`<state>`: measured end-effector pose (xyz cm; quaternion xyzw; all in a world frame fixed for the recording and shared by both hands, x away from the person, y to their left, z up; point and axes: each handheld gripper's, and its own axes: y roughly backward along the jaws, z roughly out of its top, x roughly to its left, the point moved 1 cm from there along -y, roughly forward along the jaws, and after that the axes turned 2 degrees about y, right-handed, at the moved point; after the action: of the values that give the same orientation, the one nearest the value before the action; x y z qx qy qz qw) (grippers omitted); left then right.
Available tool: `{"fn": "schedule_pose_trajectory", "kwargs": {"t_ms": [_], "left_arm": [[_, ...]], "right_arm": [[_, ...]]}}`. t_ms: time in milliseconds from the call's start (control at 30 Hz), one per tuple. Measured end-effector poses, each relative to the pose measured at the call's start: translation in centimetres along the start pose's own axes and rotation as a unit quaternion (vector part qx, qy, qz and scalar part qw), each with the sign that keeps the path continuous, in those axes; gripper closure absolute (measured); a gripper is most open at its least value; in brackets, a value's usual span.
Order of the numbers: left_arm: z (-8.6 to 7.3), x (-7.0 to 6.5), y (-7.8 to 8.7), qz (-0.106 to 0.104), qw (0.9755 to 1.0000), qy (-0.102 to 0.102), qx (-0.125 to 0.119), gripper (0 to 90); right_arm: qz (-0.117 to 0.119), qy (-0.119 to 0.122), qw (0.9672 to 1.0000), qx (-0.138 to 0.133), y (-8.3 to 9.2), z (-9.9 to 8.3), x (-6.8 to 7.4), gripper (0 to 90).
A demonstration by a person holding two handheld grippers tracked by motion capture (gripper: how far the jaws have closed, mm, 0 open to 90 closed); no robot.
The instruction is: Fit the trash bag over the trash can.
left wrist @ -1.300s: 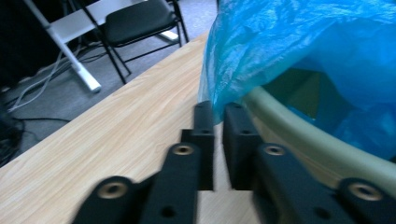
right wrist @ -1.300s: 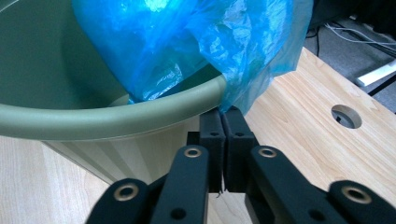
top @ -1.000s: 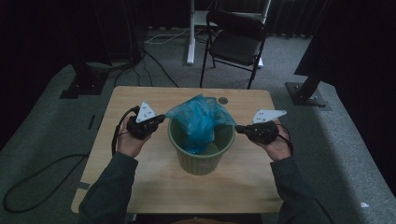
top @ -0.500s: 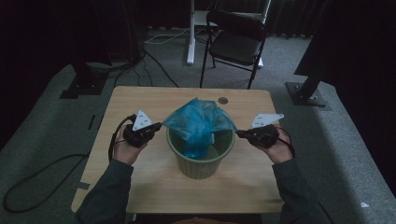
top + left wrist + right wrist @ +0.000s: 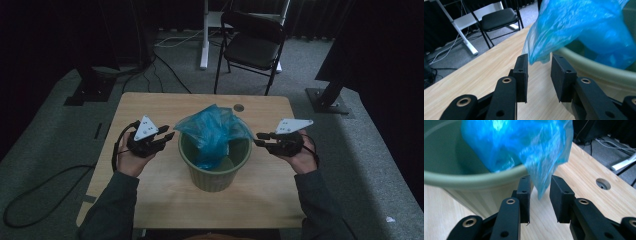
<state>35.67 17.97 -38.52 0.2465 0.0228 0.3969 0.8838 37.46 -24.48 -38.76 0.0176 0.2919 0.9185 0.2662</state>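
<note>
One crinkled translucent blue bag (image 5: 214, 131)

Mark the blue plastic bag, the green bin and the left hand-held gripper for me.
blue plastic bag (image 5: 216, 131), high view, on the crumpled middle of the film.
green bin (image 5: 214, 177), high view, on its front outer wall.
left hand-held gripper (image 5: 539, 75), left gripper view, midway between its open fingertips.

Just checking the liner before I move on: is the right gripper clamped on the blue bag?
No, the right gripper's jaws stand apart, having just been opening, and a corner of the blue bag hangs loose between them without being pressed.
</note>
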Motion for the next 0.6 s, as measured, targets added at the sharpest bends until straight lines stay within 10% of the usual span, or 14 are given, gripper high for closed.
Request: {"fn": "schedule_pose_trajectory", "kwargs": {"t_ms": [600], "left_arm": [[3.7, -2.5, -2.0, -0.062, 0.9979, -0.020, -0.001, 59.4]], "right_arm": [[-0.008, 0.003, 0.9992, -0.039, -1.9, 3.7, 0.8, 65.2]]}}
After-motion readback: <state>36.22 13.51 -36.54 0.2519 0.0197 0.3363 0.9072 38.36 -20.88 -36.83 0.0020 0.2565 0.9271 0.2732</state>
